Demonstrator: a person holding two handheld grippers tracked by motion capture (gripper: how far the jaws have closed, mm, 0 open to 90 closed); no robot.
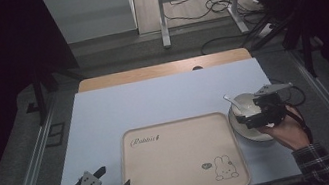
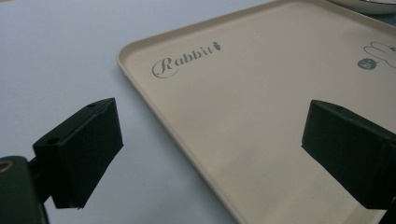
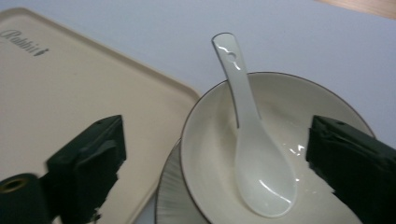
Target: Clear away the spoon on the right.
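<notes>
A beige tray printed with "Rabbit" and a rabbit drawing lies in the middle of the pale table. To its right, a white bowl holding a white ceramic spoon sits on a plate. My right gripper hovers open just above the bowl, one jaw on each side of the spoon; the plate peeks out below. My left gripper stands open at the tray's near left corner, with the tray rim running between its jaws.
A wooden strip borders the table's far edge. Beyond it are a desk frame and cables on the floor. The tray surface carries nothing. Bare table stretches left of the tray.
</notes>
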